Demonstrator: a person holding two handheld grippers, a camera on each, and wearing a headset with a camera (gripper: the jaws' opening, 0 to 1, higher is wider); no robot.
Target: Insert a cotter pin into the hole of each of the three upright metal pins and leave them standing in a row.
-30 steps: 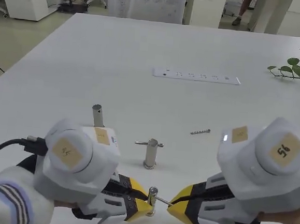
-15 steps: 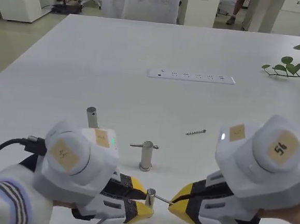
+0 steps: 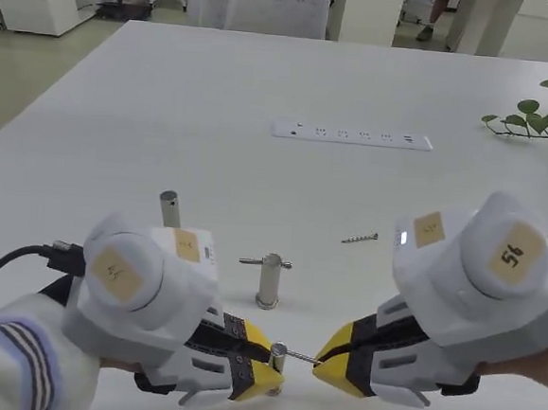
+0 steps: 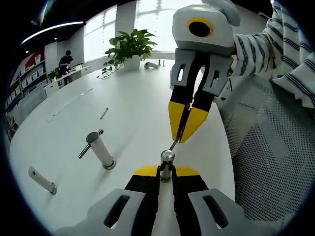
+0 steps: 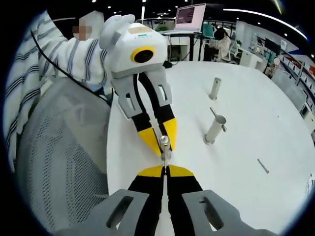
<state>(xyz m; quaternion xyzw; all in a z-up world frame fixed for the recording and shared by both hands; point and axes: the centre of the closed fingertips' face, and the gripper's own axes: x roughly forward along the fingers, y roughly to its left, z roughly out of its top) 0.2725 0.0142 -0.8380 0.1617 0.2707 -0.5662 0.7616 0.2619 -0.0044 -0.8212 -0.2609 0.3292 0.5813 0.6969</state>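
My left gripper [image 3: 266,368] is shut on a short upright metal pin [image 3: 278,355] near the table's front edge. My right gripper [image 3: 324,365] is shut on a thin cotter pin [image 3: 301,357], whose tip touches the pin's head. In the left gripper view the pin [image 4: 167,164] stands between my jaws and the right gripper [image 4: 187,123] comes down from above. The right gripper view has the cotter pin [image 5: 165,160] pointing at the pin head [image 5: 164,140]. A second pin [image 3: 269,281] has a cotter pin through it. A third pin [image 3: 169,208] stands bare at the back left.
A loose cotter pin [image 3: 360,238] lies on the white table [image 3: 265,81] to the right of the pins. A white power strip [image 3: 353,135] lies further back. A leafy plant [image 3: 537,121] reaches in at the far right edge.
The two grippers have stayed close together with the cotter pin's tip at the held pin's head. The right gripper has edged slightly left. The head camera has shifted a little.
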